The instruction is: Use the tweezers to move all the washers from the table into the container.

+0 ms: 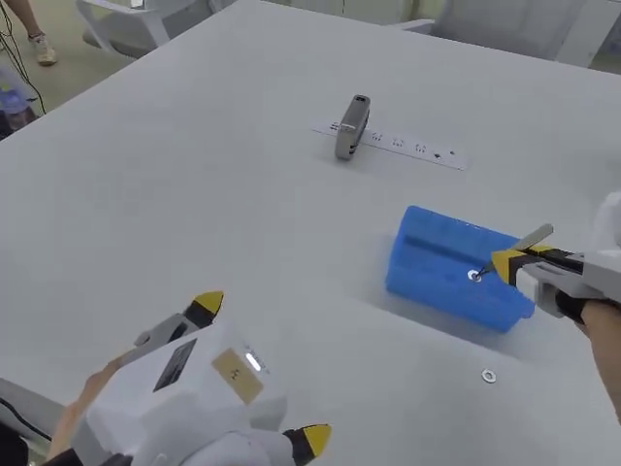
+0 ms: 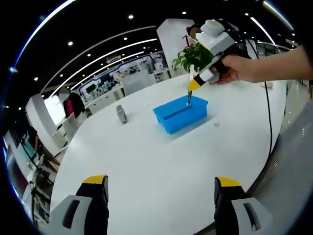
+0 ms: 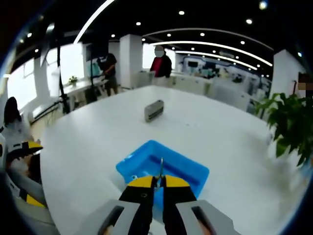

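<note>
White table (image 1: 194,175) in the head view; the right gripper (image 1: 508,263) clenches the tweezers (image 1: 536,234), whose tip meets a washer (image 1: 474,276) over the blue container (image 1: 427,248) at the right; another washer (image 1: 489,375) lies on the table nearer, beside the container; the left gripper (image 1: 258,374) sits near left. Left gripper view: its jaws gape, released. Right gripper view: jaws pinch the tweezers above the container; grey block (image 3: 154,110) beyond.
</note>
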`<state>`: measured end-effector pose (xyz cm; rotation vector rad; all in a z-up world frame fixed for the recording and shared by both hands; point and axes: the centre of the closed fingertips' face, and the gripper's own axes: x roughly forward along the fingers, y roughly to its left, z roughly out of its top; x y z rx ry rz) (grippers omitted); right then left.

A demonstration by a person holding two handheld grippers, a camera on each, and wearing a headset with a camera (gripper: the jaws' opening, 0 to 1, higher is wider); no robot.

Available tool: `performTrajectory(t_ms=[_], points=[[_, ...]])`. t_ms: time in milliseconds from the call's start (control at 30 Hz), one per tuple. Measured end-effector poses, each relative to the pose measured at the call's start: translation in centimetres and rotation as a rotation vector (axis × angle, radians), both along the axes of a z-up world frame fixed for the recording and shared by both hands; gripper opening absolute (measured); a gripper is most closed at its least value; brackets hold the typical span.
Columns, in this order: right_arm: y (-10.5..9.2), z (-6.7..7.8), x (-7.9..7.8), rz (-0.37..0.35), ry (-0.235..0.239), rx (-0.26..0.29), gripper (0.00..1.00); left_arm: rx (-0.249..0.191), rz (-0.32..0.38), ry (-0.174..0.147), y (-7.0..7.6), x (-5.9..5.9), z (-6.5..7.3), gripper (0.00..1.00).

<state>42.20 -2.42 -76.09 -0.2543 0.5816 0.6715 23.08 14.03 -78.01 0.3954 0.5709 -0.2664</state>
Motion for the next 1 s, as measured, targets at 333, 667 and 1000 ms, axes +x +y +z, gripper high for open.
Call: performTrajectory(t_ms=[333, 667, 1000], points=[[-0.4, -3.5, 1.1, 0.001, 0.053, -0.047, 0.02, 0.004, 0.003, 0.012, 0.1, -0.1, -0.2, 0.91], [0.6, -5.3, 0.9, 0.035, 0.083, -0.105, 0.02, 0.01, 0.005, 0.015, 0.1, -0.1, -0.3, 0.91], [0.6, -5.5, 1.0, 0.031, 0.11, -0.095, 0.02, 0.02, 0.009, 0.014, 0.3, -0.1, -0.3, 0.9]])
